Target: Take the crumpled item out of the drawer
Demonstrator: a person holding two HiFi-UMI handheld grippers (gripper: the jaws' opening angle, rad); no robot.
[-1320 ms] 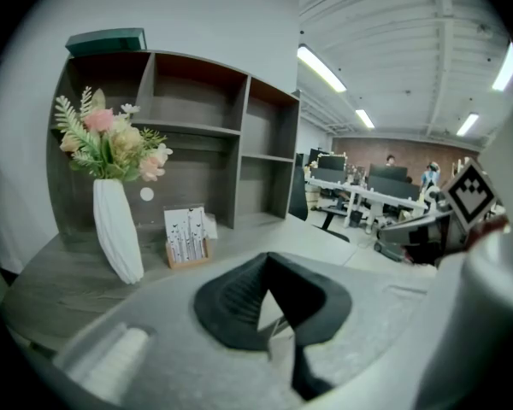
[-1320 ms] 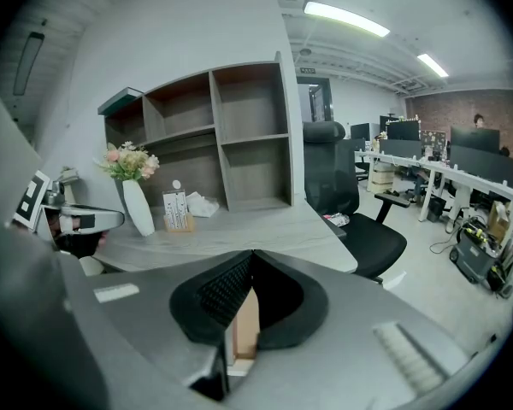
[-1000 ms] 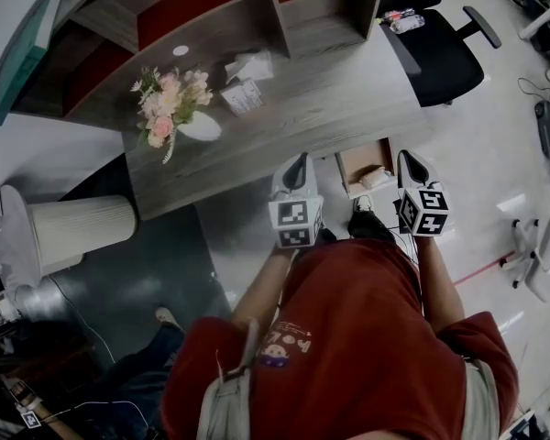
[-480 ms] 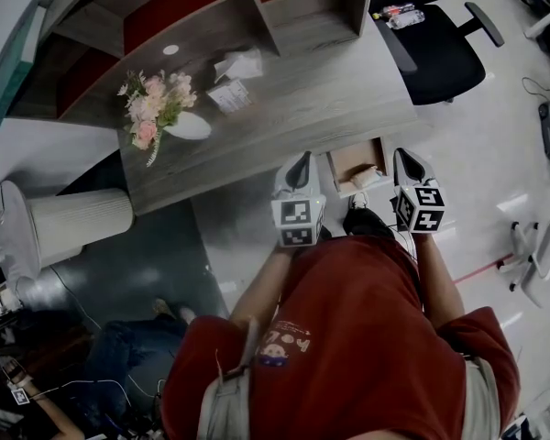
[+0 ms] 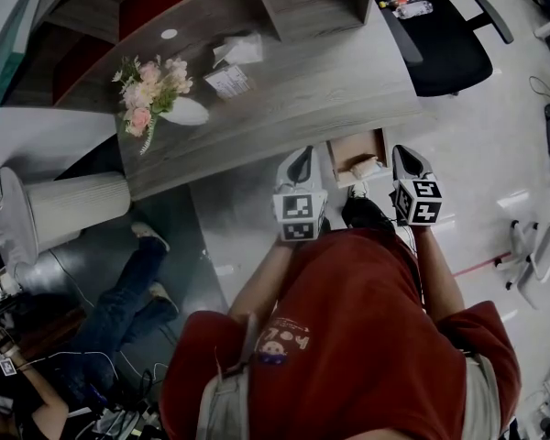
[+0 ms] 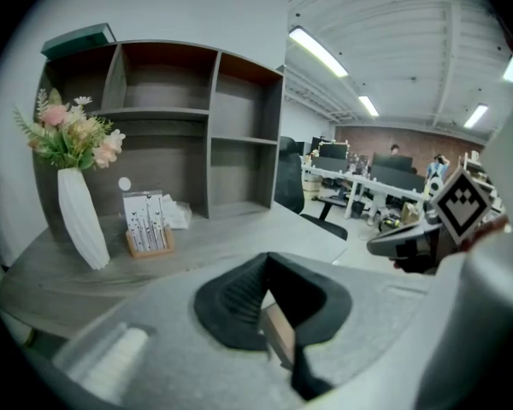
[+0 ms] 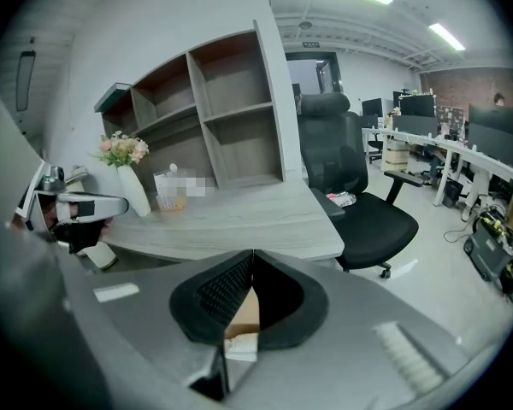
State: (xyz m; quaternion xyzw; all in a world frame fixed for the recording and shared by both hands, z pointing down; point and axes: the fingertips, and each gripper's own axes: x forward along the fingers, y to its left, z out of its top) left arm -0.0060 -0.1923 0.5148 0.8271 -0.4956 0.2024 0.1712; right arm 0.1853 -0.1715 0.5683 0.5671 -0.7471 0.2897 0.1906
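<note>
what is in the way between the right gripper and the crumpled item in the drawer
Nothing visible. The drawer stands open and the crumpled white item lies uncovered at the end nearer the person. The right gripper is beside the drawer, its jaws shut.

Your head view was dim and grey, with pale glare off the floor (image 5: pixel 481 154). Your gripper views were brighter, lit by ceiling strip lights (image 6: pixel 325 52), and bowed heavily toward black corners. Up close, the left gripper (image 6: pixel 268 263) and right gripper (image 7: pixel 252 259) were soft, out of focus.
</note>
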